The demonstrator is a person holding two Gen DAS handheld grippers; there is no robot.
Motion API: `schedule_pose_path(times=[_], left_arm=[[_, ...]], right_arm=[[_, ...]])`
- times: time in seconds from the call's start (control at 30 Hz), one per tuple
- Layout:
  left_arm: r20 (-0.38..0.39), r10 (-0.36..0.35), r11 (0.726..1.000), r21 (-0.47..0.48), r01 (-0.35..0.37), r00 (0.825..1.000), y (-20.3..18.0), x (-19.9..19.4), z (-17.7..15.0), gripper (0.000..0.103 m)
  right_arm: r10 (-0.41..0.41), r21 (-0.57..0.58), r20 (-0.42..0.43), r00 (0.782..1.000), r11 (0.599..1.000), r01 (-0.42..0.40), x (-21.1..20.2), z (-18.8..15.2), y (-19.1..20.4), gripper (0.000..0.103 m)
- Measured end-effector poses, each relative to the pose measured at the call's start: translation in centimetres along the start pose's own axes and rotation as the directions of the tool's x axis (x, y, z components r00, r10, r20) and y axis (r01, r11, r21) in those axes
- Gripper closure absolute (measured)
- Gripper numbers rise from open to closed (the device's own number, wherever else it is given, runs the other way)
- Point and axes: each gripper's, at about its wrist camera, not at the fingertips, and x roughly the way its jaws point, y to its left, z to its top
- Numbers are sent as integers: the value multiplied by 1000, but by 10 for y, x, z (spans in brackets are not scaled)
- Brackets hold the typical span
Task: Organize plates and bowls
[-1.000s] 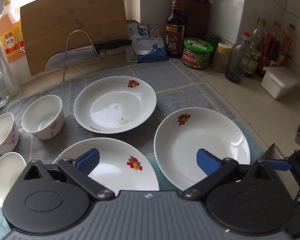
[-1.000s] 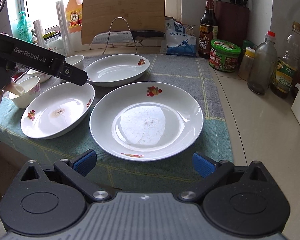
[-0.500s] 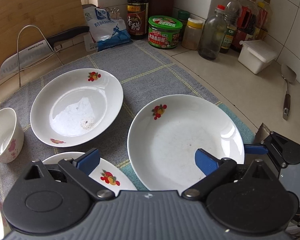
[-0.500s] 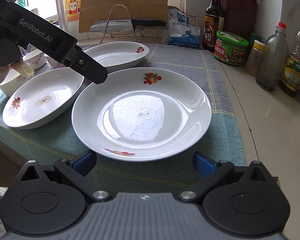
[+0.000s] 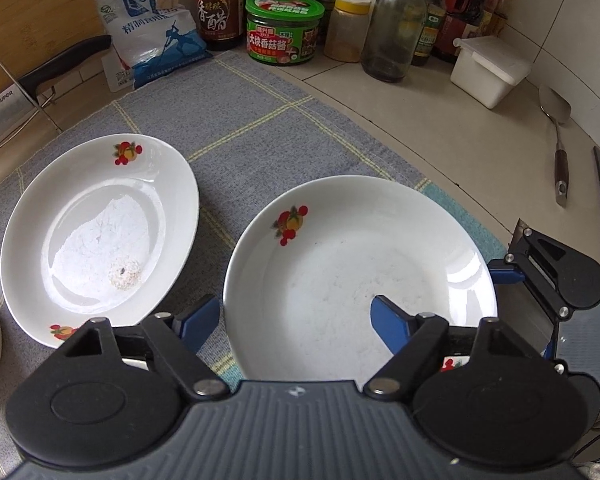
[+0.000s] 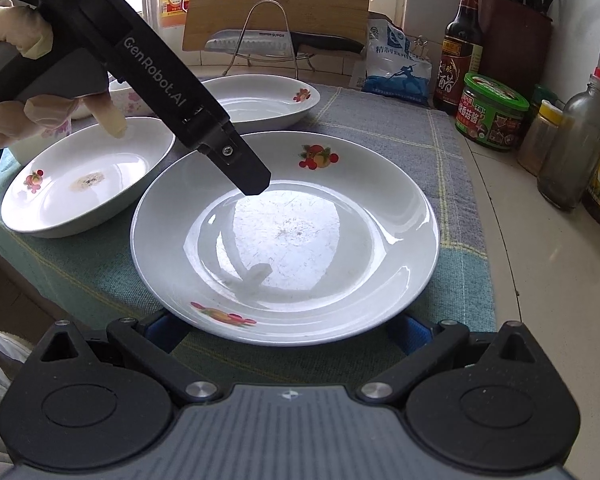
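The tabletop (image 5: pixel 440 128) is pale stone, partly covered by a grey and teal checked cloth (image 5: pixel 240 120) that carries the crockery. Largest of the dishes is the big white plate (image 6: pixel 284 236) with fruit prints on its rim, lying flat on the cloth nearest the right tool (image 6: pixel 288 330). The right tool's blue pads sit low at either side of the plate's near edge, spread wide and, as far as the view allows, not pressing on it. The left tool (image 5: pixel 296 316), whose black arm reads "GenRobot.AI" in the right wrist view, straddles the left rim of the same plate: one pad hangs inside over the plate's well, the other outside over the cloth. Its jaws have just been closing, yet a clear gap remains on both sides of the rim. Two smaller deep plates (image 6: pixel 88 176) (image 6: pixel 260 98) lie to the left and behind. Behind them a knife (image 6: pixel 268 40) marked "SUPOR" rests on a wire rack. A dark vinegar bottle (image 5: pixel 219 4) with Chinese characters, a green-lidded jar (image 5: pixel 285 28) and a white salt bag (image 5: pixel 156 40) stand along the wall.
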Motion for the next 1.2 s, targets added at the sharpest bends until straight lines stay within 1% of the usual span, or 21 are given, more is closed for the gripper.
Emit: schedule_pose_path(times=[0.1, 0.3, 0.5, 0.73, 0.87, 1.07, 1.2], left_arm=[[-20, -17, 1000, 25, 17, 1000, 0, 6, 5, 23], [-57, -27, 998, 62, 31, 998, 2, 18, 15, 32], [-87, -49, 994, 89, 56, 995, 5, 26, 22, 33], [-106, -90, 992, 75, 98, 990, 11, 32, 31, 33], [-113, -98, 991, 80, 107, 989, 12, 34, 33, 34], [-117, -102, 986, 118, 116, 988, 11, 34, 33, 34], [-116, -109, 986, 116, 122, 987, 11, 34, 34, 34]], right_arm=[[20, -22, 18, 1000, 1000, -20, 0, -1, -2, 0], [42, -43, 32, 999, 998, -41, 0, -1, -4, 0], [49, -50, 32, 998, 998, -48, -1, -2, -5, 0], [52, -52, 17, 999, 997, -51, 0, 1, -6, 0], [51, -52, 7, 999, 997, -50, 1, 3, -7, 0], [40, -47, -5, 999, 998, -40, 1, 4, -4, 0], [38, -38, -11, 999, 999, -38, 1, 5, -4, 0]])
